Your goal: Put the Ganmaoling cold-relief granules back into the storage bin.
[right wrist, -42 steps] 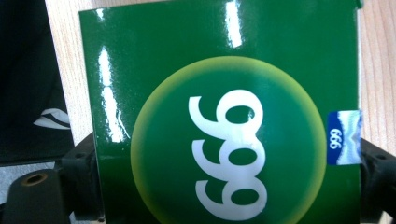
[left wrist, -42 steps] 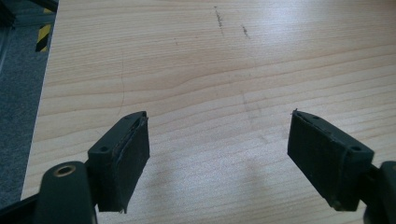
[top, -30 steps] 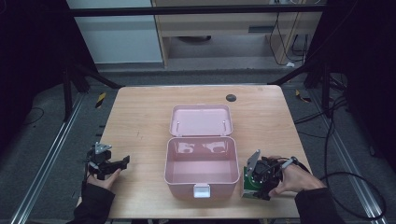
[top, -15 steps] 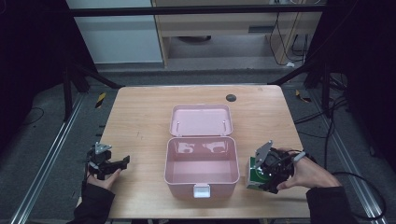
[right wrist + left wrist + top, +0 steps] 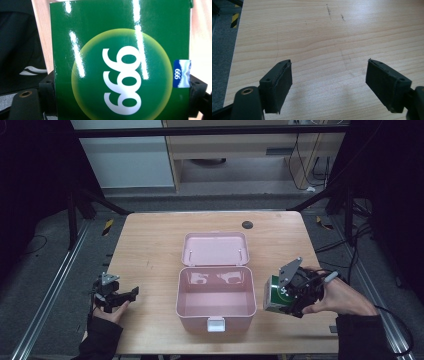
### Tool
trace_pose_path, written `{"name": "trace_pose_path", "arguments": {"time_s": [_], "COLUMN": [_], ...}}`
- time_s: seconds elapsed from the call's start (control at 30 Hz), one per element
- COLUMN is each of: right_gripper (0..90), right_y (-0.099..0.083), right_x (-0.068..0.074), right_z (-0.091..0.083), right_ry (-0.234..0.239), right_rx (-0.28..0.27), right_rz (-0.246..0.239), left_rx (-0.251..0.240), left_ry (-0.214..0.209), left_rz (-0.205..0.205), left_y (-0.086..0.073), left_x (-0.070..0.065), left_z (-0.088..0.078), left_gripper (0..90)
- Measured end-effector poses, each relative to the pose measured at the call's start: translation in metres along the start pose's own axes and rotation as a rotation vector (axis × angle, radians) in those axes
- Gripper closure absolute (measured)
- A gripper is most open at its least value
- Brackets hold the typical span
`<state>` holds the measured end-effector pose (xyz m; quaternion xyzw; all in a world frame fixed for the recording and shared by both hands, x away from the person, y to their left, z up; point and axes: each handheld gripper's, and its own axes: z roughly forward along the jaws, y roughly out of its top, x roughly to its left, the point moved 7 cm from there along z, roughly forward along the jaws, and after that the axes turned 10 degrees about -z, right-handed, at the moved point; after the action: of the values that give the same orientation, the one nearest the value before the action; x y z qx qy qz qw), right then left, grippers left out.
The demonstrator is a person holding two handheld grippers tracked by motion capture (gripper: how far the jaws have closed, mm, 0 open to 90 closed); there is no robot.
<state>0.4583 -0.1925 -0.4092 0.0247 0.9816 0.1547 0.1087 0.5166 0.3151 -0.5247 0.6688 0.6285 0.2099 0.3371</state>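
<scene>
Green carton held beside the open pink box.
The right gripper [image 5: 292, 292] clamped the green carton [image 5: 274, 294]; left gripper [image 5: 114, 295] gaped empty at lower left. Its glossy faces might slip.

Centre: open pink box [image 5: 215, 295] stands mid-table near the front edge, its lid [image 5: 215, 248] laid back toward the far edge.
Left side: bare table [image 5: 150, 245] between box and left edge.
Far edge: small dark disc [image 5: 247, 225] right of middle.
Right front: right gripper [image 5: 280, 295] with green carton [image 5: 272, 295] just beside the box's right wall.
Left front corner: left gripper [image 5: 131, 292], spread.
</scene>
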Motion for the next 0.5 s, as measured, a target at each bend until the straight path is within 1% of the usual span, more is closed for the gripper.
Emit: {"name": "trace_pose_path", "arguments": {"time_s": [0.07,0.13,0.17,0.23,0.27,0.3,0.33,0.5], "right_gripper": [16.1,16.1,16.1,16.1,16.2,16.2,16.2,16.2], "right_y": [0.004,0.005,0.007,0.008,0.009,0.009,0.011,0.016], "right_x": [-0.003,-0.003,-0.005,-0.005,-0.007,-0.007,-0.009,-0.010], "right_z": [-0.006,-0.007,-0.012,-0.014,-0.019,-0.019,-0.022,-0.026], "right_ry": [-0.006,-0.004,-0.003,-0.002,-0.004,-0.004,-0.005,-0.003], "right_rx": [-0.003,-0.003,0.003,0.002,0.005,0.005,0.001,0.000], "right_rz": [-0.007,-0.009,-0.013,-0.013,-0.014,-0.014,-0.026,-0.025], "left_rx": [0.001,0.000,0.002,0.002,0.001,0.001,0.000,0.001], "left_ry": [0.000,0.000,0.000,0.001,-0.001,-0.001,0.001,0.000], "left_rz": [0.000,0.000,0.000,0.001,0.002,0.002,0.003,0.001], "left_y": [0.000,0.000,0.000,0.000,0.000,0.000,0.000,0.000], "left_x": [0.000,0.000,0.000,0.000,-0.001,-0.001,0.000,0.000], "left_z": [0.000,0.000,0.001,0.001,0.000,0.000,0.000,0.000], "left_gripper": [20.7,20.7,20.8,20.7,20.8,20.8,20.8,20.8]}}
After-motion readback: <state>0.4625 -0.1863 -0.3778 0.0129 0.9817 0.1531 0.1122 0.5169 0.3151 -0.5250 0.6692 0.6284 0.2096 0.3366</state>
